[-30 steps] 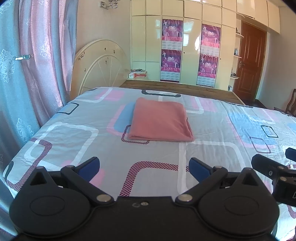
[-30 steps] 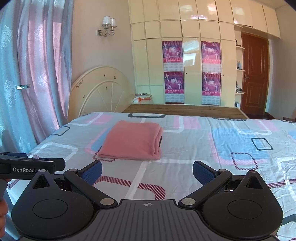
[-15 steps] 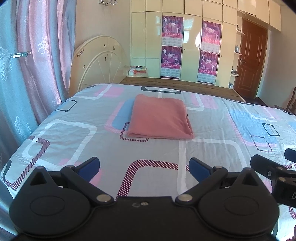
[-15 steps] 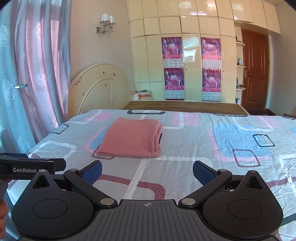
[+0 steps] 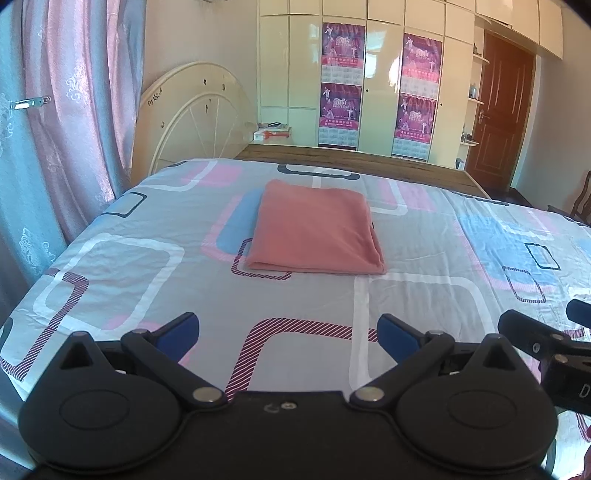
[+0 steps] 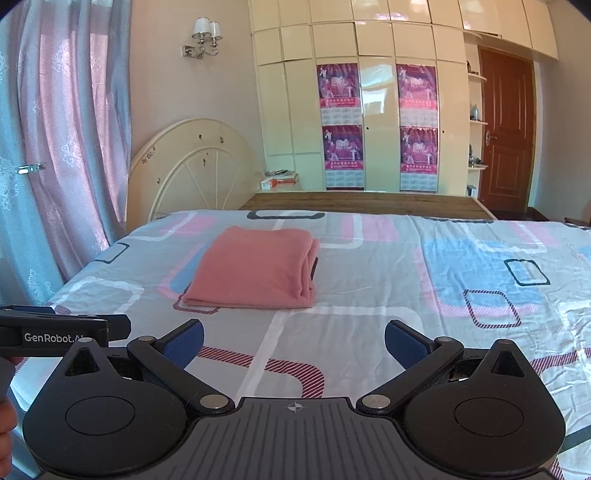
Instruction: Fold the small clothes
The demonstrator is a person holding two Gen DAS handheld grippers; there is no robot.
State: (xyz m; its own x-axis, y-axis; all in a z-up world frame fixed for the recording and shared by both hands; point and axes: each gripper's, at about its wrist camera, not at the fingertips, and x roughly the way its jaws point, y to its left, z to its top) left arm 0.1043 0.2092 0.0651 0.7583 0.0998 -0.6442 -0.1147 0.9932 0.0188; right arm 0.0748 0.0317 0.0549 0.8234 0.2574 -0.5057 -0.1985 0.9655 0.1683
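Through the left wrist camera, we hold our left gripper (image 5: 288, 330) low over the patterned bedsheet (image 5: 147, 266), its two blue-padded fingers spread wide and grasping nothing. One folded pink garment (image 5: 314, 232) lies flat mid-bed, well apart from our fingertips, with bare sheet on every side of it. The bed's left edge falls away beside the pink and blue curtain (image 5: 66, 122); the far edge meets a wooden board. We count four purple posters (image 5: 341, 50) on the wardrobe; their print is too small to read.

Through the right wrist camera, our right gripper (image 6: 294, 341) is likewise released and wide. The same single garment (image 6: 255, 269) sits ahead to the left, its stacked layers showing along its right edge. The other gripper's body at left reads "GenRobot.AI". One two-shade wall lamp (image 6: 205, 35) hangs above the headboard (image 6: 192, 166).
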